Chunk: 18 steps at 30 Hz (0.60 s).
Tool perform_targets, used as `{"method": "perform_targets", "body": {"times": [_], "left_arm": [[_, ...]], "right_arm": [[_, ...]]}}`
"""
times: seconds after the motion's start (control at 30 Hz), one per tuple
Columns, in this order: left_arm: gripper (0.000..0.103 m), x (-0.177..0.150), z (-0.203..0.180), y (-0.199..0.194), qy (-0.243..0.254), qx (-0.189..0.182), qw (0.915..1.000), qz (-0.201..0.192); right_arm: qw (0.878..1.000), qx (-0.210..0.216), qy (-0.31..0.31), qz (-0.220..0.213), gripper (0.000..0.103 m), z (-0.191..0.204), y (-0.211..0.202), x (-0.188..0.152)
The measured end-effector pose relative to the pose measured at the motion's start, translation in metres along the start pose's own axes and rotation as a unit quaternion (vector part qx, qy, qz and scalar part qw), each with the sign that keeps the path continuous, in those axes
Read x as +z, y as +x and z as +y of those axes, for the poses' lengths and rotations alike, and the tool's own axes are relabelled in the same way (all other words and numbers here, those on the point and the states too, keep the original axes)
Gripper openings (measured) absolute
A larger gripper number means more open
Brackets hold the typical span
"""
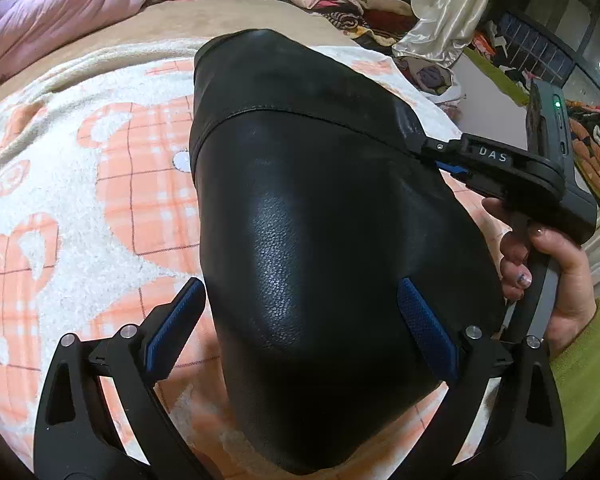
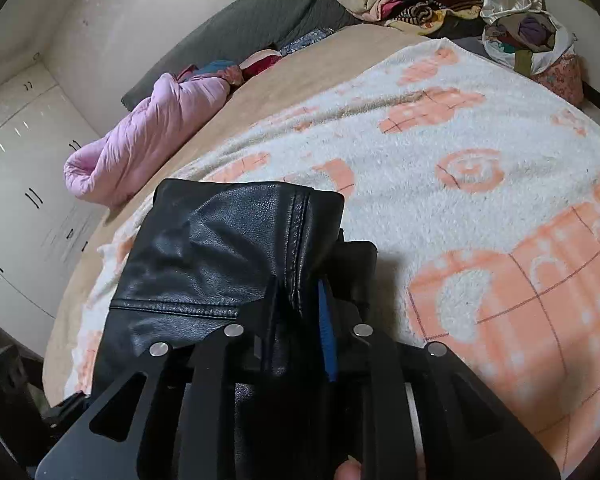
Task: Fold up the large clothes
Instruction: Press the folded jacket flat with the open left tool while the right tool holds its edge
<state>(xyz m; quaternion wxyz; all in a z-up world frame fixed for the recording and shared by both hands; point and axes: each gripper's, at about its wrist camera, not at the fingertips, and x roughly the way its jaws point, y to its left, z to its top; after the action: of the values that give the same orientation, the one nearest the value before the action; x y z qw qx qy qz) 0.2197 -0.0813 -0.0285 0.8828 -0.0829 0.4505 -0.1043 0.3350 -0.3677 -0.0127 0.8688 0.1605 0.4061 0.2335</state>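
While the black leather garment (image 1: 300,208) lies on the white fleece blanket with orange checked shapes (image 1: 80,184) that covers the bed, both grippers are at it. In the right wrist view the right gripper (image 2: 298,312) has its jaws nearly closed on a stitched fold of the leather, which stands pinched between the black finger and the blue pad (image 2: 326,332). From the left wrist view the same gripper (image 1: 424,144) meets the garment's right-hand edge, held by a hand (image 1: 556,272) in a yellow-green sleeve (image 1: 588,372). The left gripper (image 1: 300,320) hangs over the near end of the garment with its jaws spread wide, one blue pad to each side of the leather; whether they touch it I cannot tell. At the far edge of the bed lies a bundled pink quilt (image 2: 148,144), and beyond the far corner a heap of mixed clothes (image 2: 412,0).
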Motion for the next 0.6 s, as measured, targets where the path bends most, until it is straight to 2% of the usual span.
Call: {"method": "perform_targets", "body": {"times": [0.27, 0.33, 0.43, 0.57, 0.6], "left_arm": [[0.090, 0.002, -0.004, -0.002, -0.002, 0.003, 1.0000, 0.001], [0.090, 0.003, -0.004, -0.003, -0.002, 0.004, 1.0000, 0.001], [0.090, 0.005, -0.003, -0.006, -0.004, 0.004, 1.0000, 0.001], [0.090, 0.004, -0.003, -0.009, -0.002, 0.006, 1.0000, -0.001], [0.090, 0.003, -0.003, -0.011, -0.002, 0.007, 1.0000, -0.002]], "right_arm": [[0.999, 0.016, 0.028, -0.011, 0.022, -0.009, 0.000, -0.006], [0.999, 0.010, 0.031, -0.013, 0.031, -0.009, -0.004, -0.008], [0.999, 0.009, 0.033, -0.011, 0.037, -0.006, -0.014, -0.012], [1.000, -0.021, -0.004, -0.012, 0.046, 0.006, -0.026, -0.020], [1.000, -0.026, -0.011, -0.014, 0.051, 0.009, -0.029, -0.022]]}}
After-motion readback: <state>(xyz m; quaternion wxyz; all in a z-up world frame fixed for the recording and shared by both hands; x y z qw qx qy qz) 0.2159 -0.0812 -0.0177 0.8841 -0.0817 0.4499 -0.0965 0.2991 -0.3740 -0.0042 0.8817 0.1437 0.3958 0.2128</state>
